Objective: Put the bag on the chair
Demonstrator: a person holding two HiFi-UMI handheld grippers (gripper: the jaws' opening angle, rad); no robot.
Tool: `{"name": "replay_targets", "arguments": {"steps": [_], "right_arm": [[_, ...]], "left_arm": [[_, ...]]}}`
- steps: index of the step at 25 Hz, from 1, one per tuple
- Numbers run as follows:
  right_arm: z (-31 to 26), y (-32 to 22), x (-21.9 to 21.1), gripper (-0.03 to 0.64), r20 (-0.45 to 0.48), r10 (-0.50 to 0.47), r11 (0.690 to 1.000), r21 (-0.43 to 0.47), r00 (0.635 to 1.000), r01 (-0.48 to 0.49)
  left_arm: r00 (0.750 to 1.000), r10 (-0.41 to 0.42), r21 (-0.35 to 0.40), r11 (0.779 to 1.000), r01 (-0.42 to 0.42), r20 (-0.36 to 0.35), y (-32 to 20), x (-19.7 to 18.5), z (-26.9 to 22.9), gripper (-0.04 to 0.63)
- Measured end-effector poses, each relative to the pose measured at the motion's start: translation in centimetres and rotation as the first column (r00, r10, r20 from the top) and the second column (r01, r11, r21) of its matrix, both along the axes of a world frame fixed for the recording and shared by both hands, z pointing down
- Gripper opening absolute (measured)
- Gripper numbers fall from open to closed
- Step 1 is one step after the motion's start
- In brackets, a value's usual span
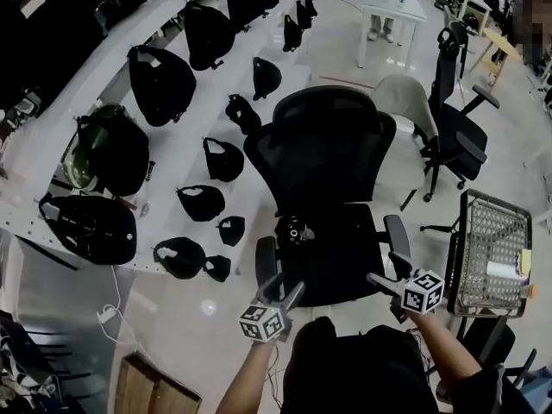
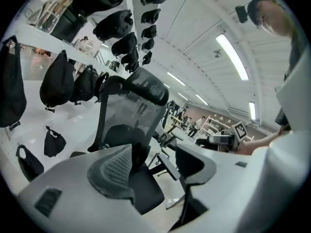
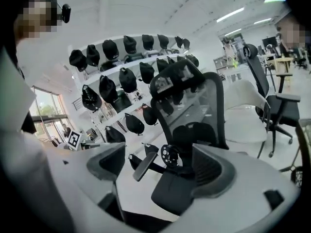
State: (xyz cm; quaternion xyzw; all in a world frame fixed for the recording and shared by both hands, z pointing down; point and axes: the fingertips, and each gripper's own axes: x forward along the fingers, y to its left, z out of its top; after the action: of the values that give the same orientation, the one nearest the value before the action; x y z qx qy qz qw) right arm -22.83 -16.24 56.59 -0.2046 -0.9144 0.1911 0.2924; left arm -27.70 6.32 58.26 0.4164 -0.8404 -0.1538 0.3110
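A black mesh office chair point(image 1: 323, 158) stands right in front of me. A small black bag point(image 1: 295, 229) with a round dotted patch lies on its seat point(image 1: 332, 257), at the back left, close under the backrest. In the right gripper view the bag point(image 3: 170, 156) lies beyond the jaws. My left gripper point(image 1: 285, 290) hovers open and empty at the seat's front left corner. By the right armrest point(image 1: 398, 235), my right gripper point(image 1: 384, 274) is open with nothing in it. In the left gripper view the open left gripper point(image 2: 155, 166) frames the chair point(image 2: 131, 110); the bag is hidden there.
White wall shelves point(image 1: 172, 158) at the left carry several black bags. A wire basket point(image 1: 492, 253) stands at the right. Behind are another black chair point(image 1: 453, 136), a white chair point(image 1: 405, 102) and a white table point(image 1: 388, 7). A cardboard box point(image 1: 155, 391) sits at the bottom left.
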Motion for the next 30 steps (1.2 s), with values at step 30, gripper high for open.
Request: {"name": "replay_targets", "arguments": {"steps": [30], "right_arm": [[-8.7,-2.7,39.0,0.227,0.228,-0.227,0.964,-0.084,0.947,0.251]], "left_arm": [[0.983,-0.057,0.106,0.994,0.038,0.177,-11.2,41.7,-10.9,0.237]]}}
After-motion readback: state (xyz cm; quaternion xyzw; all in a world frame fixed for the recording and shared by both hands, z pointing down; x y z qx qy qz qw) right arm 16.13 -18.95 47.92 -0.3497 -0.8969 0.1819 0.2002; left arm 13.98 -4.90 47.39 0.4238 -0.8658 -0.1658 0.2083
